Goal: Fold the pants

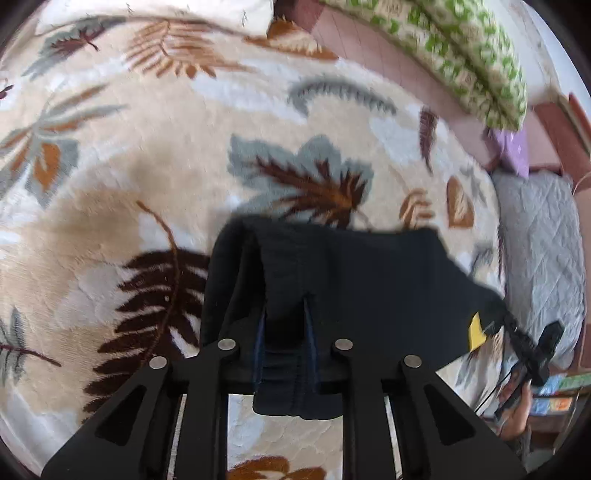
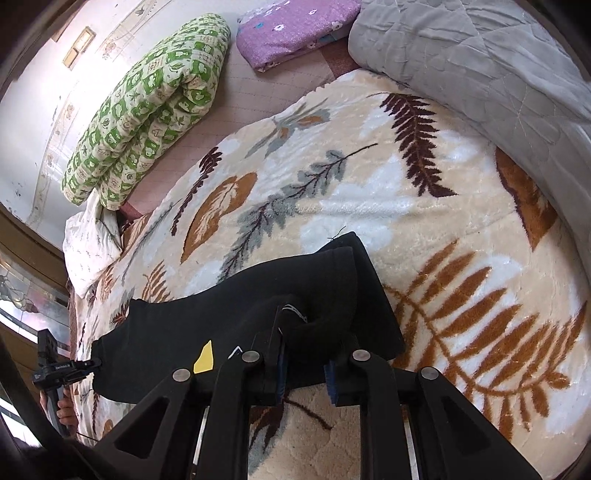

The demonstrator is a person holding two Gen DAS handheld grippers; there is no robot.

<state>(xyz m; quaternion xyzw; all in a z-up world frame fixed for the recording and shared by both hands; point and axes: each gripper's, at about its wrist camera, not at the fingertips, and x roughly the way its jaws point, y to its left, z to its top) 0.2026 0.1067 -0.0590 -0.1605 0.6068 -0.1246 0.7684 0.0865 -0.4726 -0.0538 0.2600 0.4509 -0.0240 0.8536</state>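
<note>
**Black pants held up at both ends above the bed**

Left wrist view: the left gripper (image 1: 284,325) is clamped on the elastic waistband of the pants (image 1: 354,273), which hang over the leaf-patterned blanket (image 1: 155,155). The cloth looks soft and light; gripping at seams or band seems safest.

Right wrist view: the right gripper (image 2: 304,347) pinches a bunched fold of the pants (image 2: 207,314). A green quilt (image 2: 147,107), purple bedding (image 2: 291,29) and a grey quilt (image 2: 480,70) sit beyond.

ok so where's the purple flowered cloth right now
In the right wrist view, the purple flowered cloth lies folded at top centre, between the green patterned quilt and the grey quilt.
</note>
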